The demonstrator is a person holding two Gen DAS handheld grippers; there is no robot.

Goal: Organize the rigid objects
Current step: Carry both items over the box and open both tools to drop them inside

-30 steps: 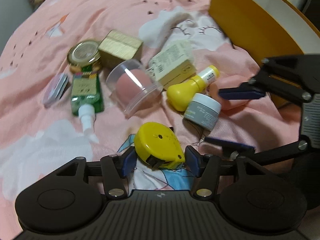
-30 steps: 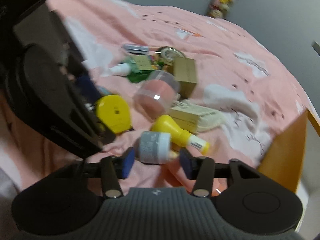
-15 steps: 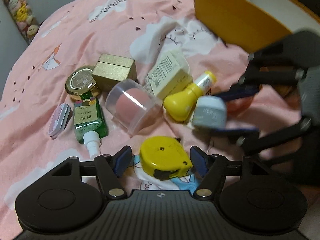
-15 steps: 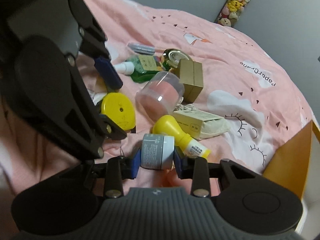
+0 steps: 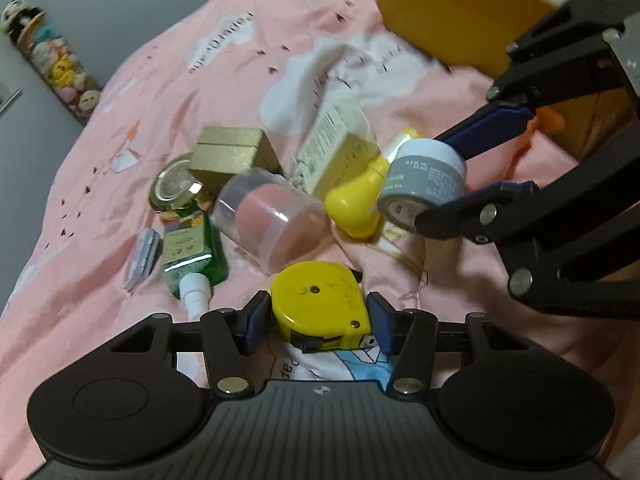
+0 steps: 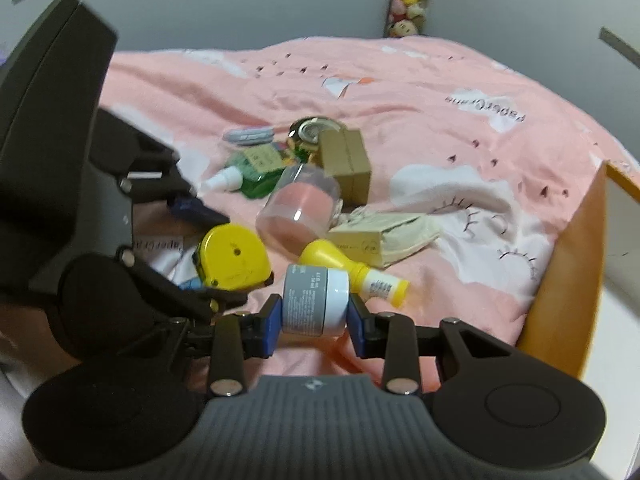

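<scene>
Right gripper [image 6: 315,316] clamped on grey cream jar [image 6: 315,304], held clear of the pink duvet [image 6: 420,92] above the yellow bulb-shaped bottle [image 6: 352,270]. Left gripper [image 5: 318,322] closed against the sides of the yellow tape measure [image 5: 320,306], just in front of the clear tub with pink sponge [image 5: 272,220]. Orange box [image 6: 568,280] stands at right.

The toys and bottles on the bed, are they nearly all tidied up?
Not nearly. The right hand-held gripper holds the grey jar; the left hand-held gripper frames the yellow tape measure. The green bottle, gold box and the rest lie outside the orange box.
</scene>
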